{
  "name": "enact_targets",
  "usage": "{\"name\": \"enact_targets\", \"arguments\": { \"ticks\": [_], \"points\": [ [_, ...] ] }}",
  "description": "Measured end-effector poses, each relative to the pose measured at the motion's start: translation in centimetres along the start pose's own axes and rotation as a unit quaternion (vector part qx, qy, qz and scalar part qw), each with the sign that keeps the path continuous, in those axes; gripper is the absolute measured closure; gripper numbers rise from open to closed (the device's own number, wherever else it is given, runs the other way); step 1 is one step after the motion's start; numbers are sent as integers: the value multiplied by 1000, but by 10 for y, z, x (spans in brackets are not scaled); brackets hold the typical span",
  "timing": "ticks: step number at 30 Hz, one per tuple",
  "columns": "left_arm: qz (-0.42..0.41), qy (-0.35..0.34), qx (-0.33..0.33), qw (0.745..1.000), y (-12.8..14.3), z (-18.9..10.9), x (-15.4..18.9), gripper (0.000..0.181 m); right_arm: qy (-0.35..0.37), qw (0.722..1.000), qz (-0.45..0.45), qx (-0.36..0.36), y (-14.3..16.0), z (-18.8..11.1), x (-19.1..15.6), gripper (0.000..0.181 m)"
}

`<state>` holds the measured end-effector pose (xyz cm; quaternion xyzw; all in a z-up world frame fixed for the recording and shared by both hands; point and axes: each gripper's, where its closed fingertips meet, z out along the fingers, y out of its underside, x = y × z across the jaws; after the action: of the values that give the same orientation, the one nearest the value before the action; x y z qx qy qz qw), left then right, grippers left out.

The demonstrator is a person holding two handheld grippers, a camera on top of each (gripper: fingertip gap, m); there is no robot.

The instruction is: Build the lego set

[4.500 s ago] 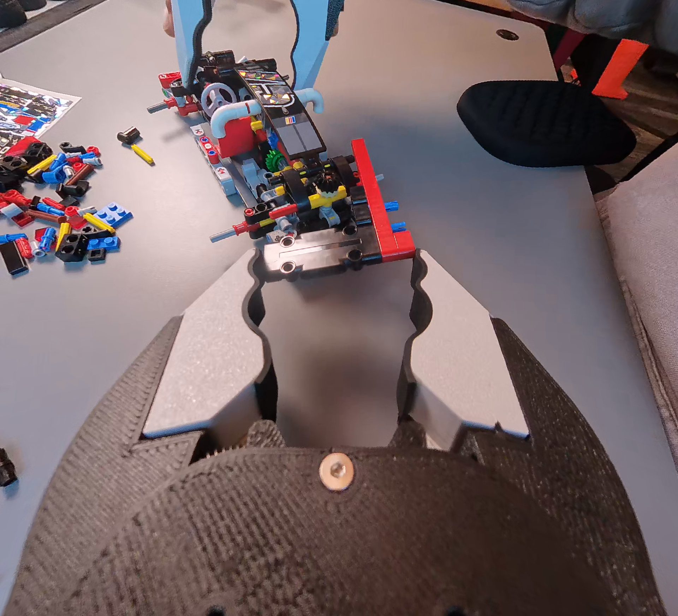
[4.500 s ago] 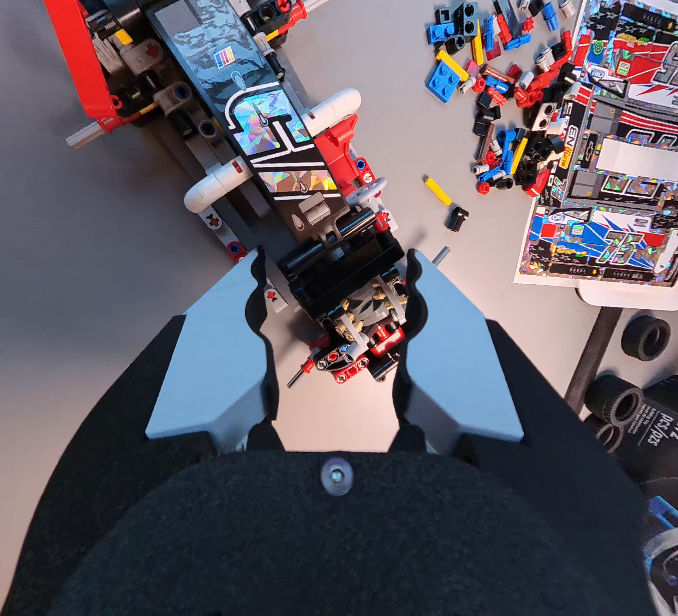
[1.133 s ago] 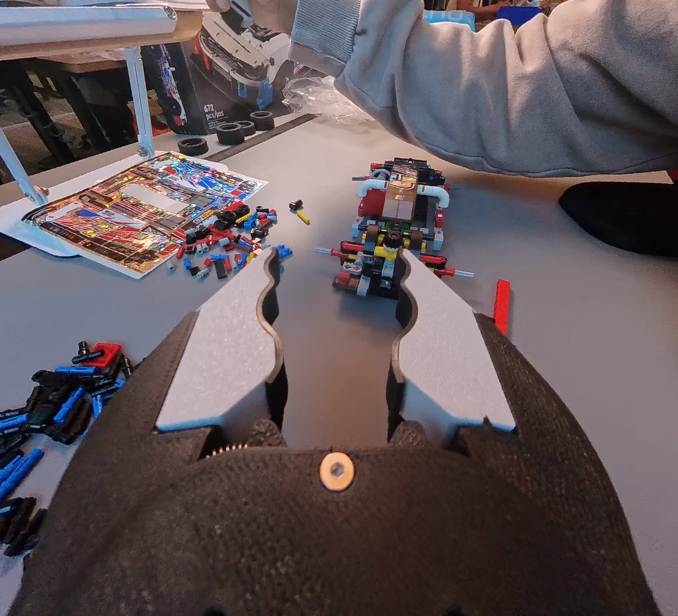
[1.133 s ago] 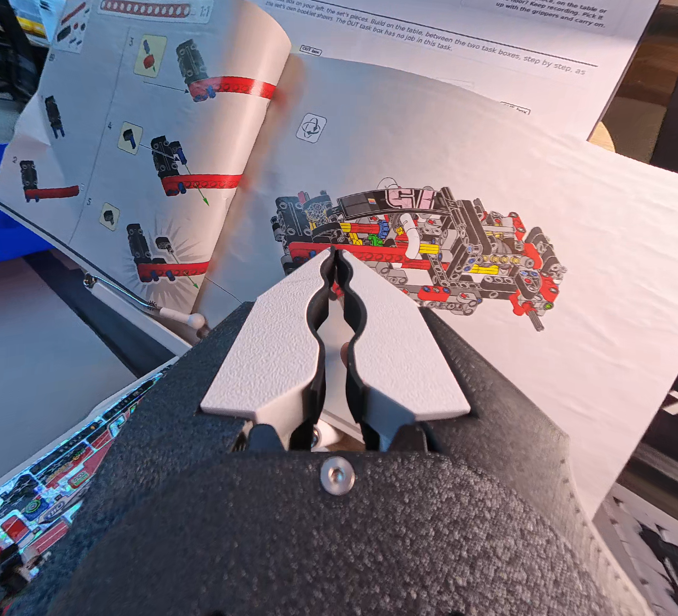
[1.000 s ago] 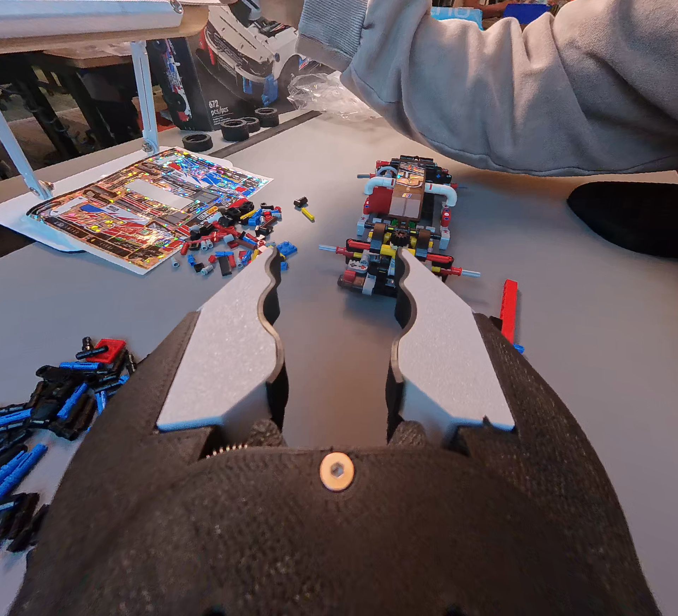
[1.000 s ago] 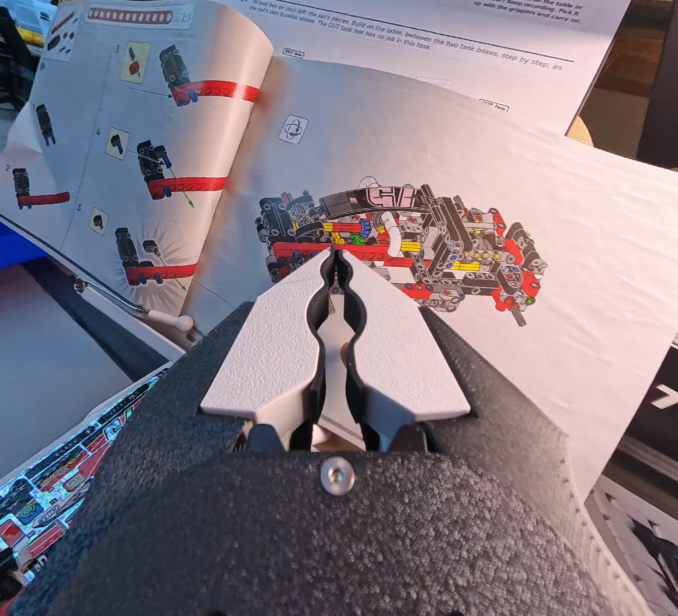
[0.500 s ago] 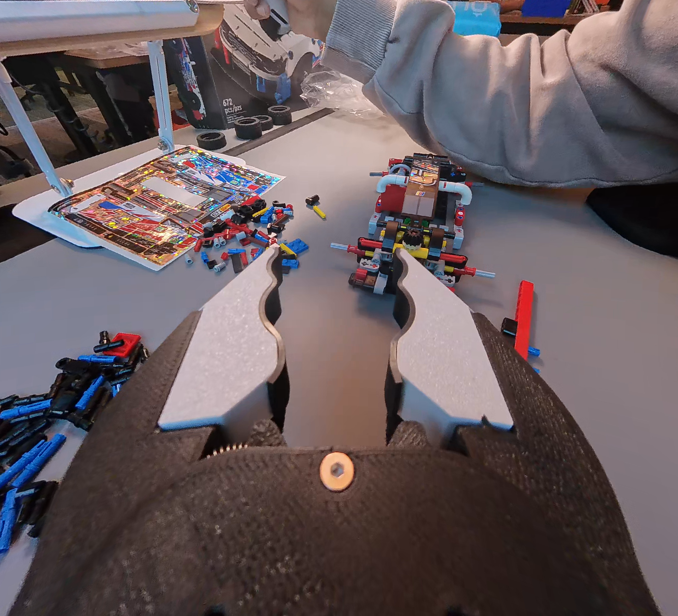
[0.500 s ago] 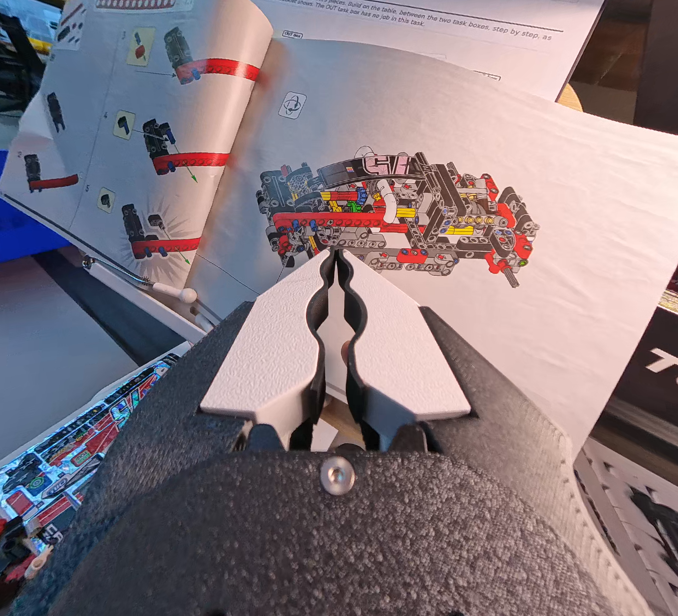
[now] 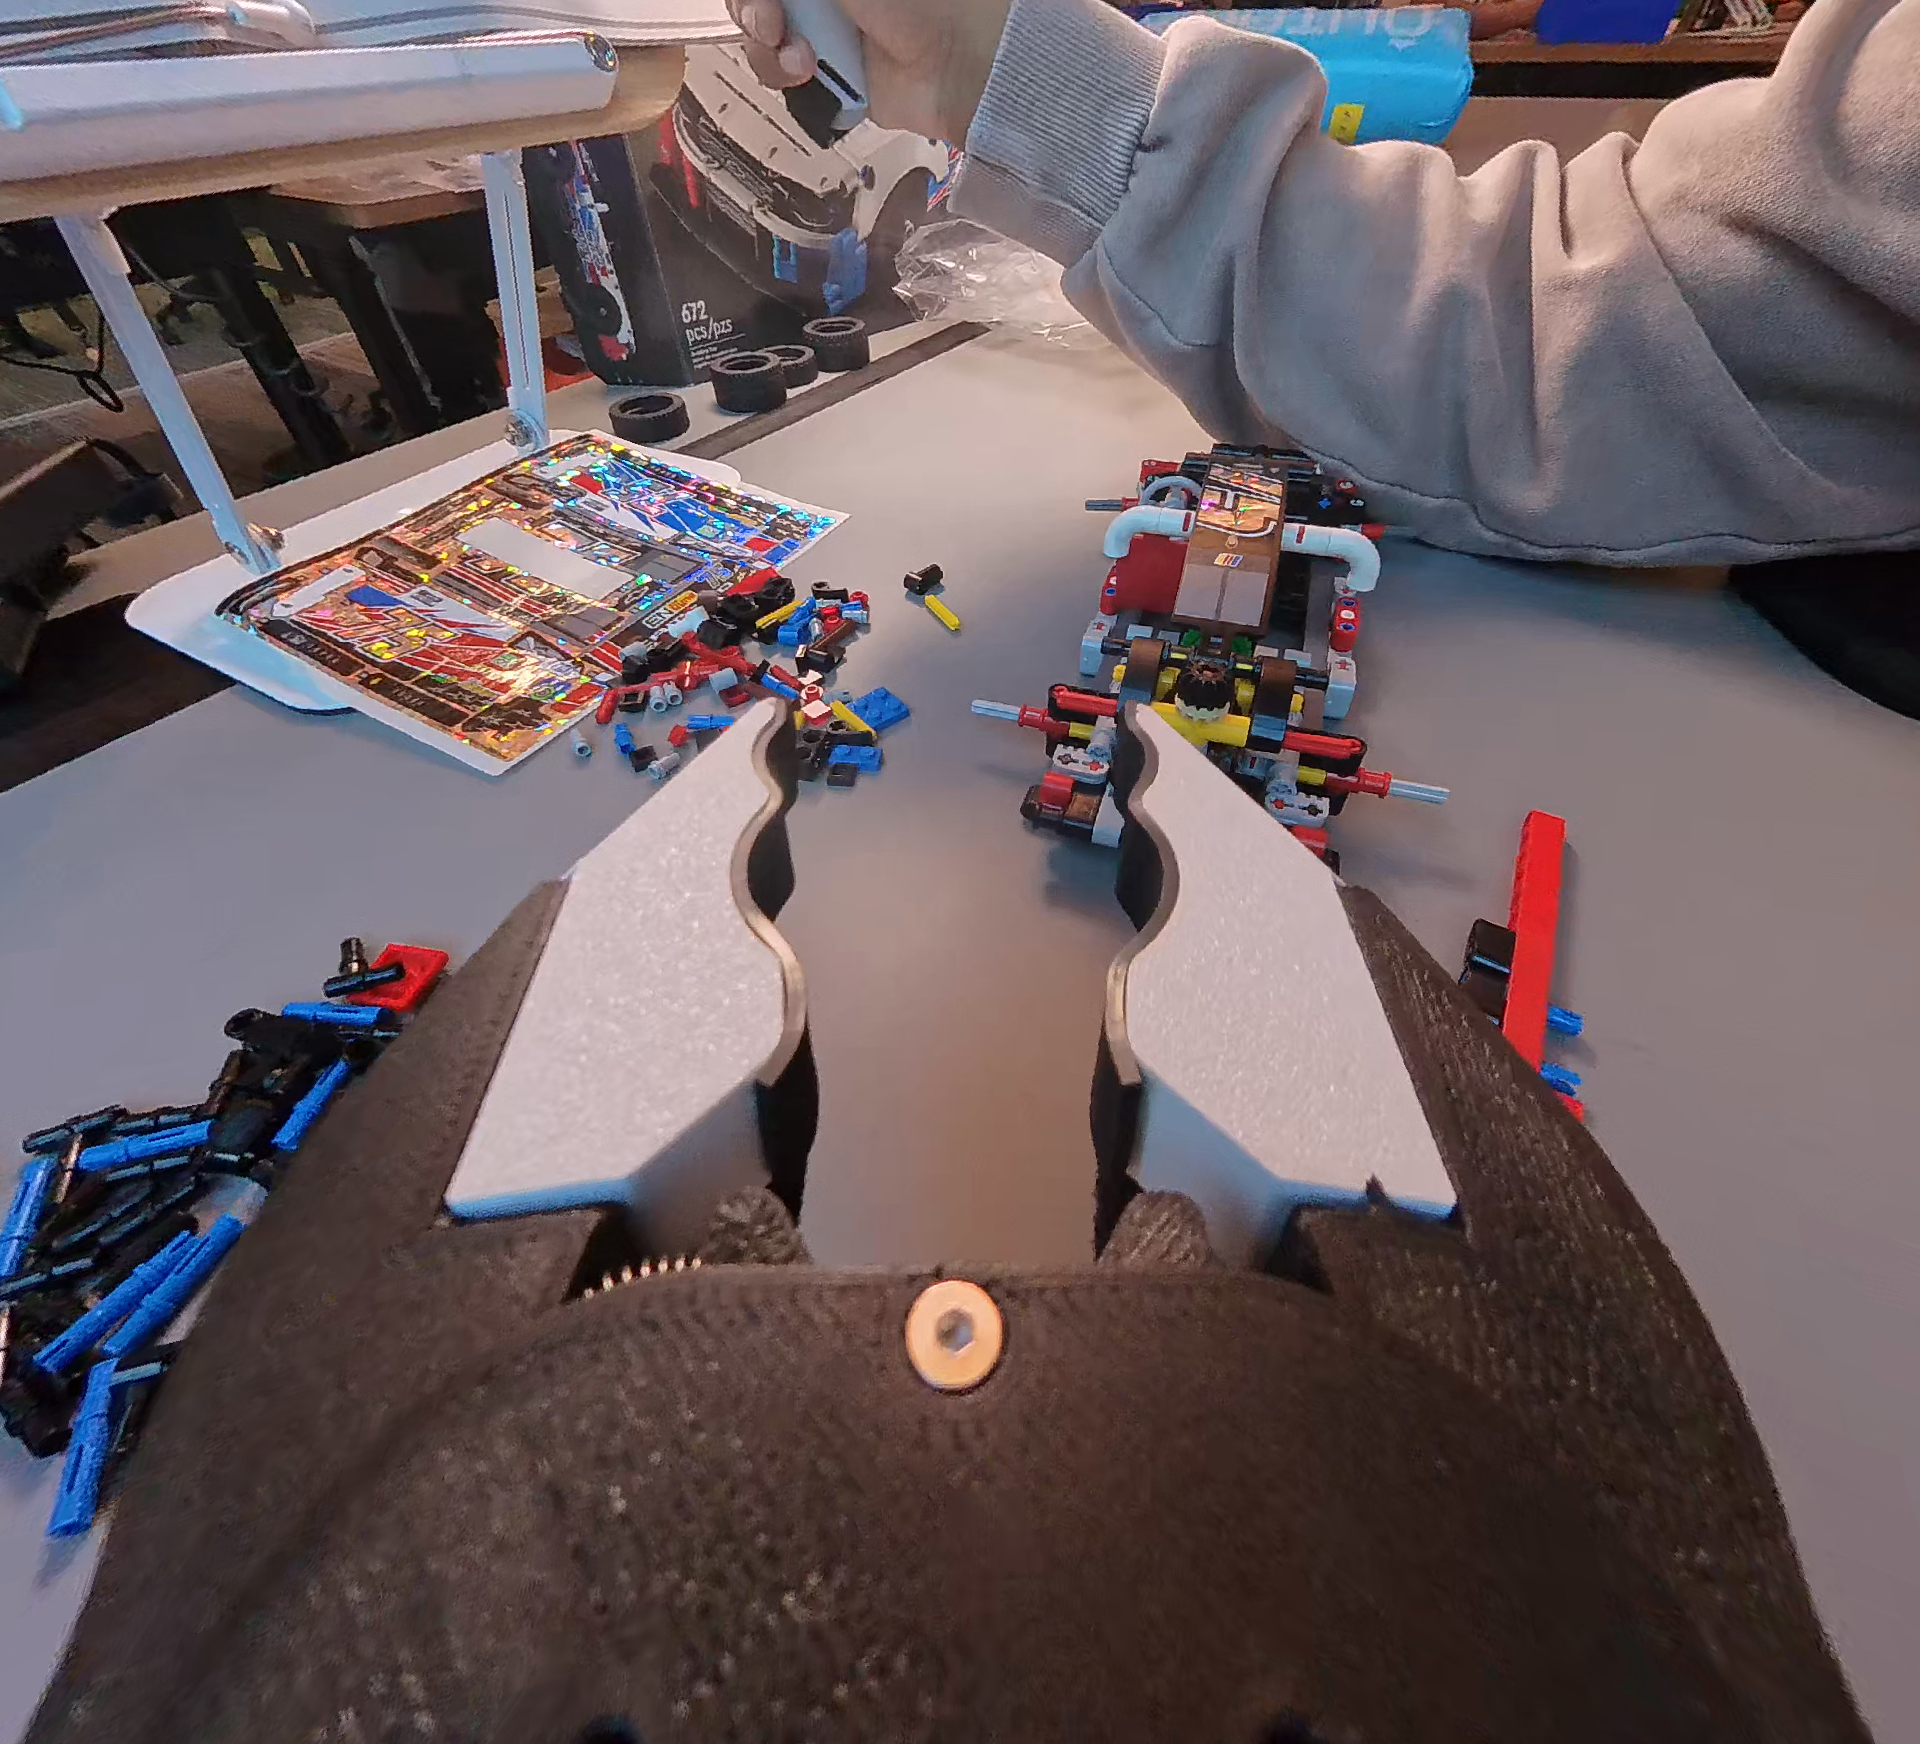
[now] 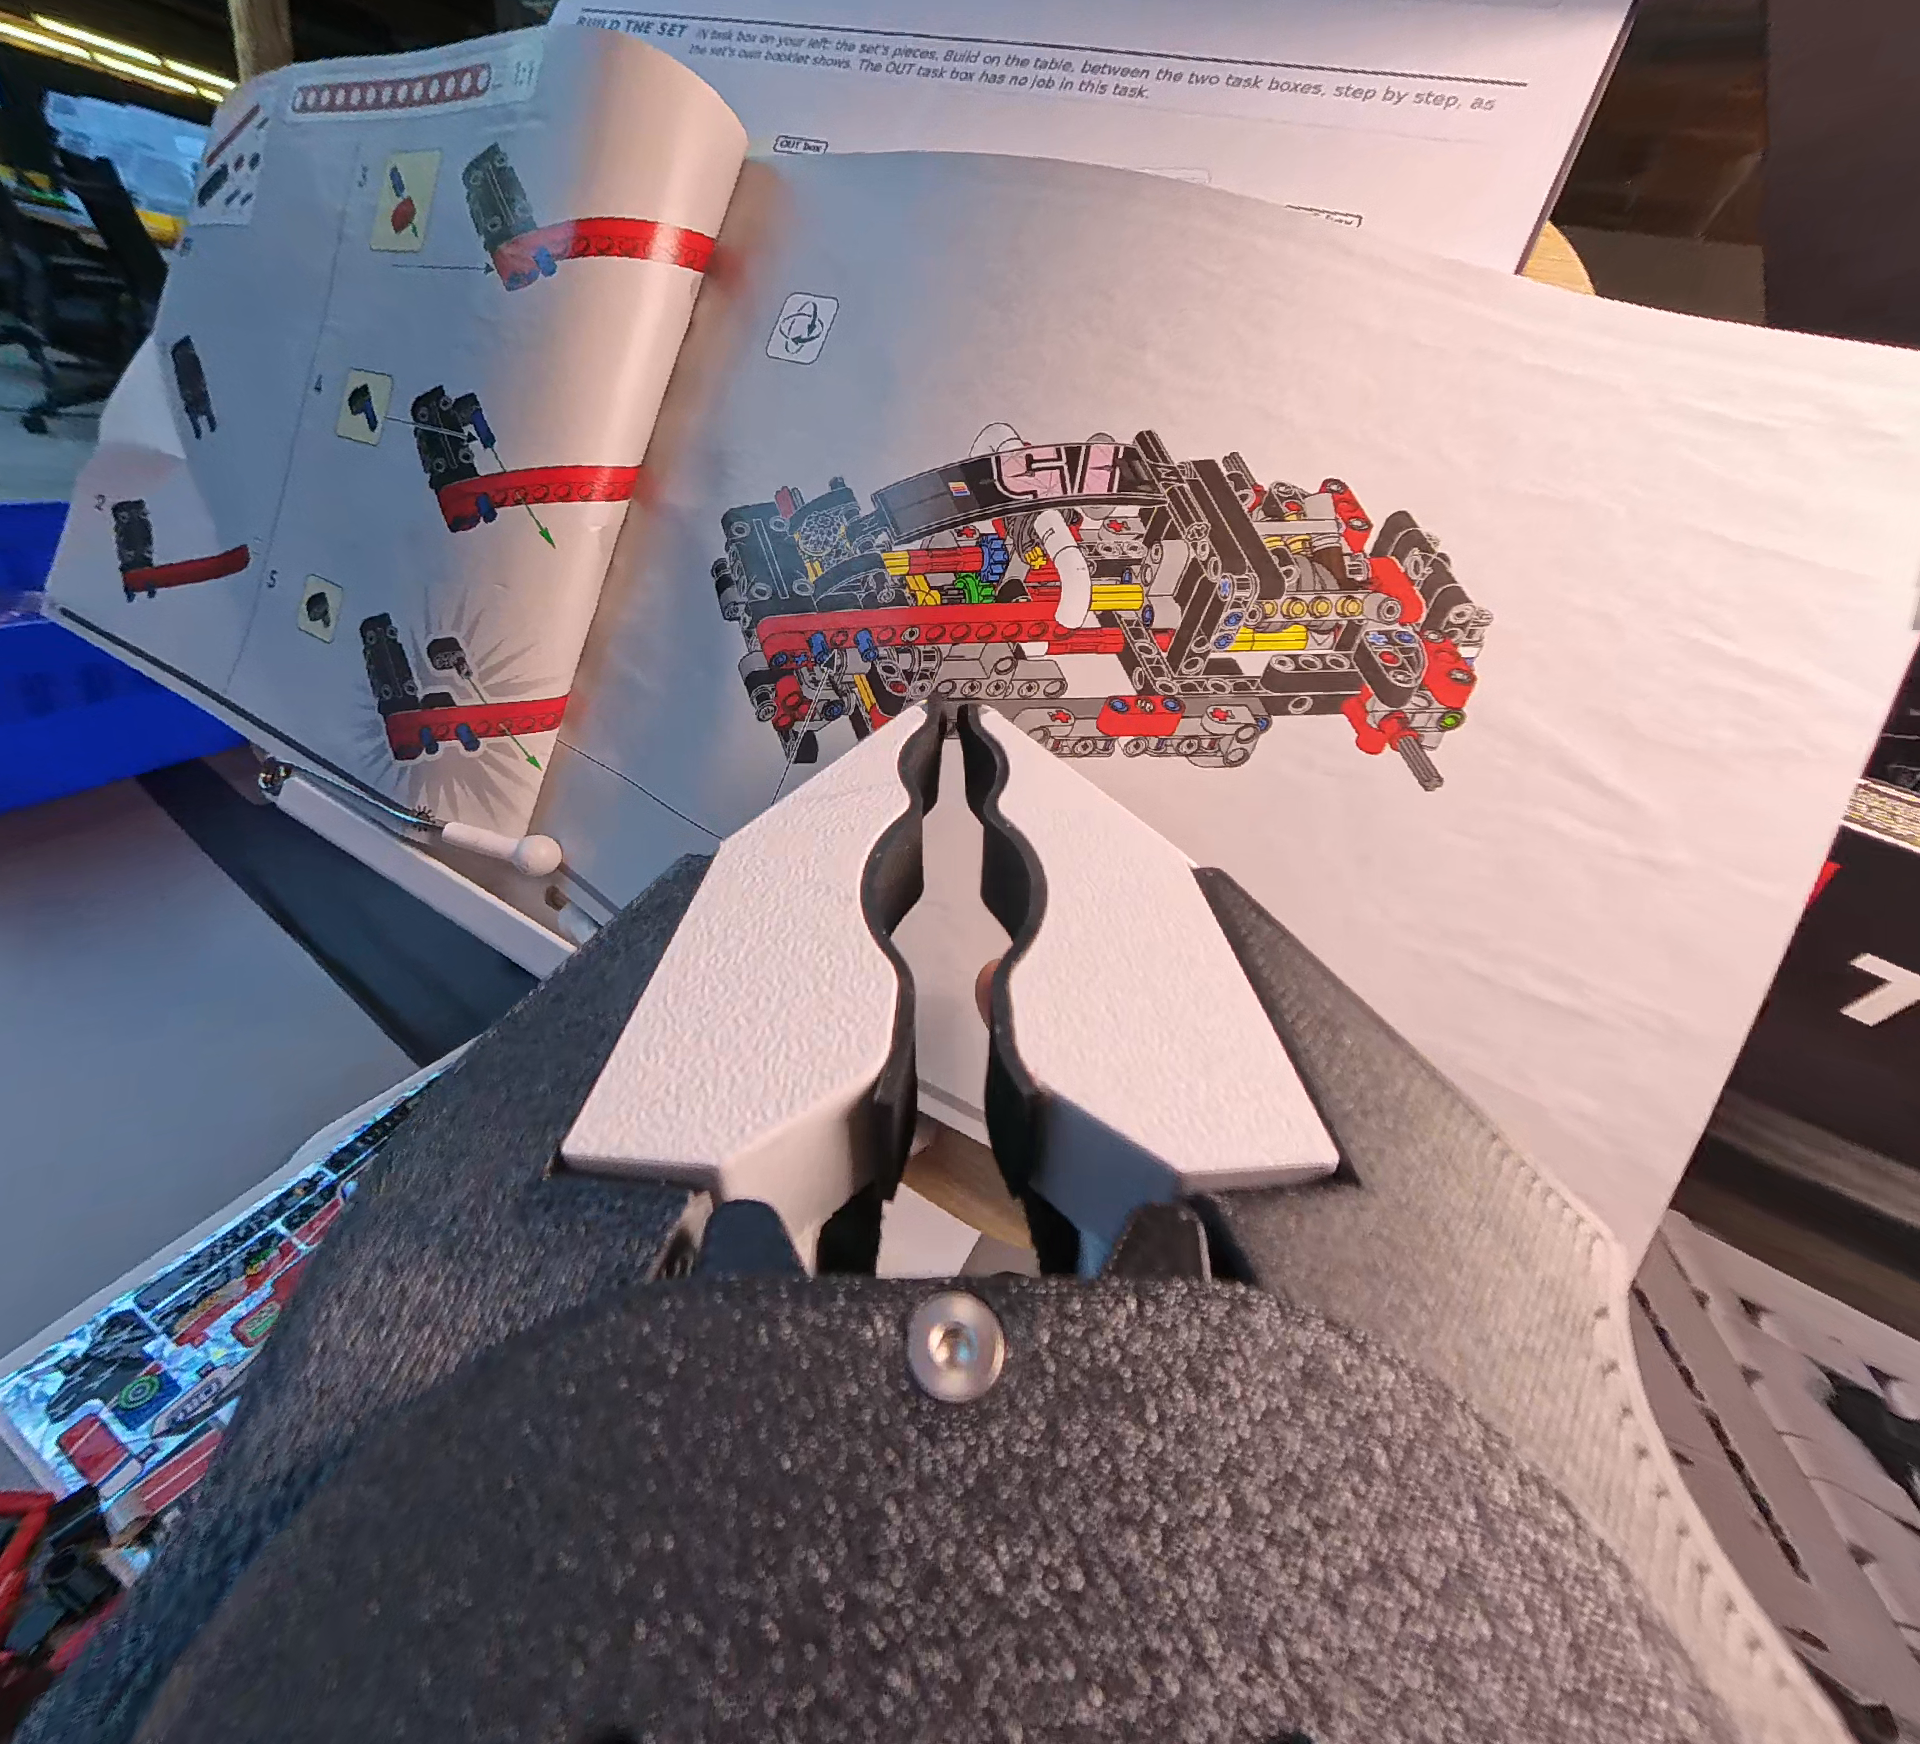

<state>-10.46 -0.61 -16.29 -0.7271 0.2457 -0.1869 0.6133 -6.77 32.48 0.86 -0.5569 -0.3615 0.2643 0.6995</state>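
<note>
Ahead of the left gripper (image 9: 951,728), whose textured grey fingers (image 9: 665,956) stand spread and empty, the half-built lego car (image 9: 1216,645) sits on the grey table (image 9: 1714,863) at one o'clock, its near corner hidden behind the right fingertip, while a red beam (image 9: 1529,925) lies at three o'clock, partly cut off by the black housing. Up in the right wrist view, the right gripper (image 10: 951,718) has its wavy-edged fingers (image 10: 769,967) pressed nearly together, pinching nothing I can make out, their tips just under the car drawing in the open instruction booklet (image 10: 1351,406), whose left page is blurred at the fold.
</note>
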Motion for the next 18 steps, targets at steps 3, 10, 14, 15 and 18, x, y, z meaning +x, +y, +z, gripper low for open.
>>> {"name": "enact_targets", "arguments": {
  "ticks": [3, 10, 14, 15, 18],
  "points": [
    [-3, -4, 1, 1000, 0, -1, -2, 120, 1, 1000, -3, 2, -1, 0, 0, 180],
    [-14, -14, 11, 1000, -3, -3, -8, 117, 5, 1000, -8, 11, -9, 2, -1, 180],
    [-15, -33, 18, 999, -5, -6, -16, 115, 4, 1000, -16, 11, -11, 5, -3, 178],
    [-15, -37, 16, 999, -4, -6, -18, 115, 3, 1000, -18, 10, -10, 5, -4, 176],
    [-14, -44, 14, 999, -3, -7, -21, 114, 7, 1000, -26, 3, -7, 5, -3, 175]
  ]
}}
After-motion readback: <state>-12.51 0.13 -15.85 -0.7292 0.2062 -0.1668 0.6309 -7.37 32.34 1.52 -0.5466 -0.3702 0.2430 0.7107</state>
